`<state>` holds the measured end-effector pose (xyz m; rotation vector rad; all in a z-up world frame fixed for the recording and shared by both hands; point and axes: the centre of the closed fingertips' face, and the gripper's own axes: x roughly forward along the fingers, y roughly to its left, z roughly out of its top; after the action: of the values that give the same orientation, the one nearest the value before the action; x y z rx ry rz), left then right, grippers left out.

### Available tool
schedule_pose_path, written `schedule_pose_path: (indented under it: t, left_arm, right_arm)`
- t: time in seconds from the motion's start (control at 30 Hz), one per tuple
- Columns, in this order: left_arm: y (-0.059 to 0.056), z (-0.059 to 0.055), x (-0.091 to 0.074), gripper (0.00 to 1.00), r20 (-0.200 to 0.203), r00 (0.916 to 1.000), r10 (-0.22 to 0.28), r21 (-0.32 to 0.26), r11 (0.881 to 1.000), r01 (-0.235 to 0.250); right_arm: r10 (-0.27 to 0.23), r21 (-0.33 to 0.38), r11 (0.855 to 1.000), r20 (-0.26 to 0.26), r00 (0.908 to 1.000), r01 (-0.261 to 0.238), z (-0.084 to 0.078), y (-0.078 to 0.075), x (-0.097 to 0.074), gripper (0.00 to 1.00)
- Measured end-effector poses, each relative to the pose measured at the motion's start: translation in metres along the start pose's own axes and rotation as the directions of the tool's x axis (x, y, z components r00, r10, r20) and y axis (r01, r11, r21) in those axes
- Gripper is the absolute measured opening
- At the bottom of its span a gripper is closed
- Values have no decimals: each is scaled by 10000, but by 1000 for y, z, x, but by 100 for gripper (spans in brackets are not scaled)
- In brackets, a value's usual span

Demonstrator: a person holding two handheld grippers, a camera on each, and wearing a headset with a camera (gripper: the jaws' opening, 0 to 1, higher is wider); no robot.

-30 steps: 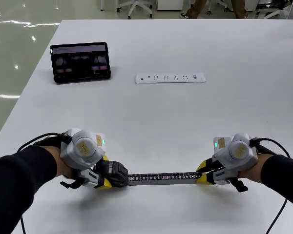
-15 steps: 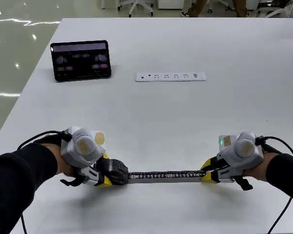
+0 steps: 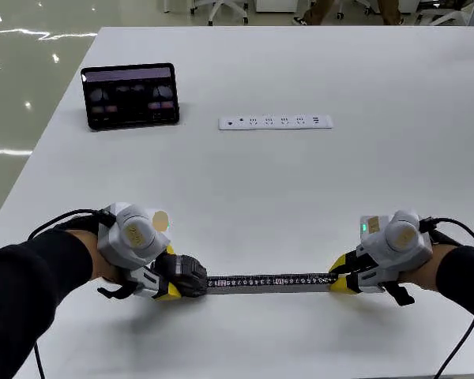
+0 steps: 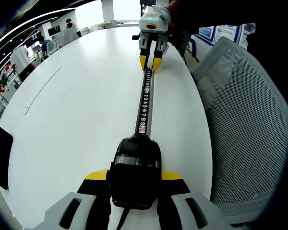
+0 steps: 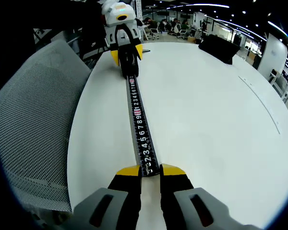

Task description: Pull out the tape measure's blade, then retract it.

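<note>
Our right hand-held gripper, pinched shut on the blade tip, has drawn farther from the tape measure case, which our left hand-held gripper clamps on the counter; more blade shows, so the pull-out is advancing

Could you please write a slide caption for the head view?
The left gripper holds the tape measure case while the right gripper pinches the extended blade.

white table; glossy pale floor mirrors ceiling lights; grey mesh chair beside the table
</note>
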<state>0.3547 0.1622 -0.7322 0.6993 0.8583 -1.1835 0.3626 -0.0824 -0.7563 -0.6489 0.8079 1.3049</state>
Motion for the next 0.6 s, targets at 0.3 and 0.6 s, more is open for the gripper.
schedule_pose_path:
  t: [0.3, 0.6]
  left_arm:
    - [1, -1, 0, 33, 2, 10000, 29, -13, 10000, -29]
    - [1, 0, 0, 33, 28, 10000, 47, -28, 10000, -46]
  right_arm:
    - [-24, 58, 10000, -29, 10000, 24, -4, -1, -2, 9]
    - [-48, 119, 9999, -55, 10000, 49, -7, -2, -5, 9]
